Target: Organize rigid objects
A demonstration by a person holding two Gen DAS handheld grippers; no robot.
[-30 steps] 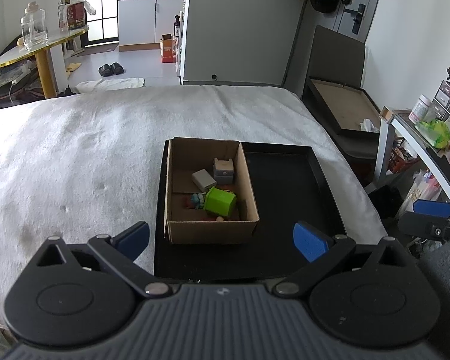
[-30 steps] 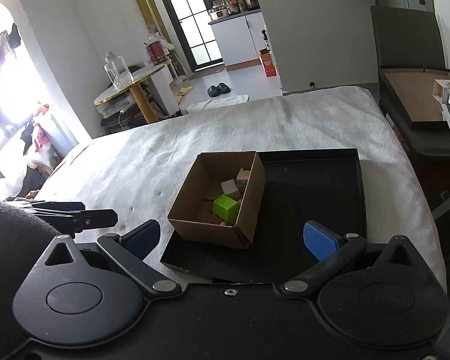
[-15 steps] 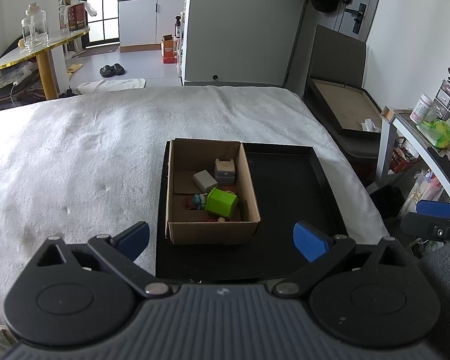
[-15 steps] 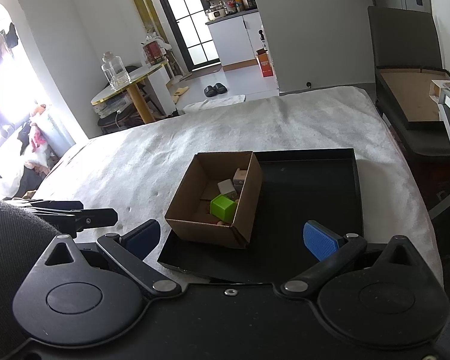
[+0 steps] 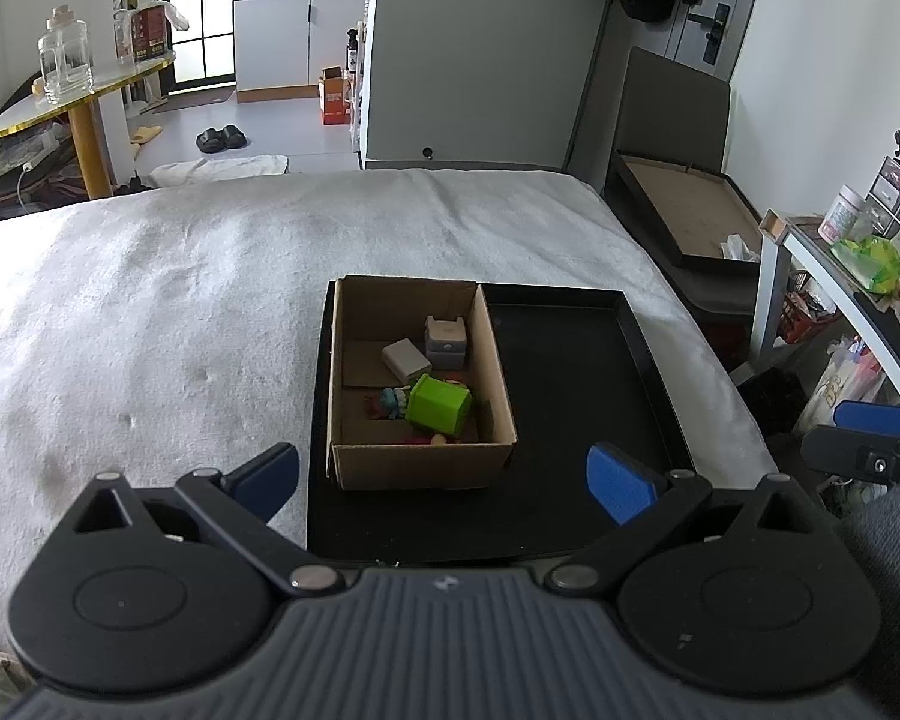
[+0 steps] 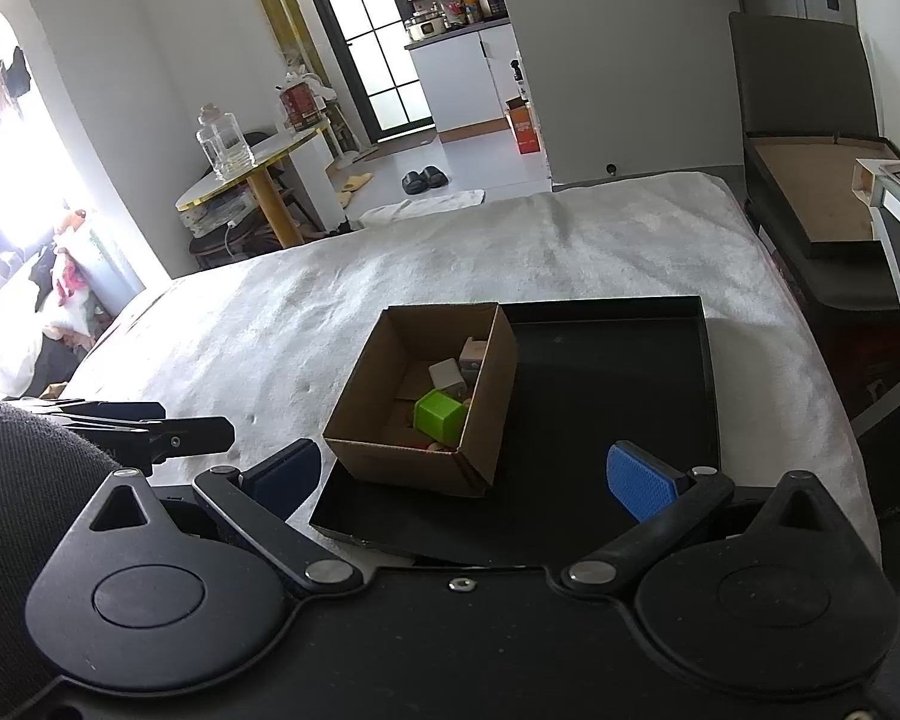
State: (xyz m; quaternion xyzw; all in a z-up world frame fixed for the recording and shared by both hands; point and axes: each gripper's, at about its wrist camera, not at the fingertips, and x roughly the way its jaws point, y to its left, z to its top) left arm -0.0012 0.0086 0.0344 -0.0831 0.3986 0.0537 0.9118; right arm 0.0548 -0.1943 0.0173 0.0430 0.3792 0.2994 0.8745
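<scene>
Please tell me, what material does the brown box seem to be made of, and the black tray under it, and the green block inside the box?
The brown box looks like corrugated cardboard: matte brown, with folded flaps and raw cut edges. The black tray is smooth and faintly glossy with a thin raised rim, so probably plastic or coated metal; the look leaves it open. The green block seems to be molded plastic: uniform bright color and a soft sheen.

Inside the open brown cardboard box (image 5: 417, 381), the bright green plastic cube (image 5: 438, 403) hid most of a small colourful figurine (image 5: 391, 403); the box wall (image 6: 491, 387) blocked the grey blocks.
</scene>
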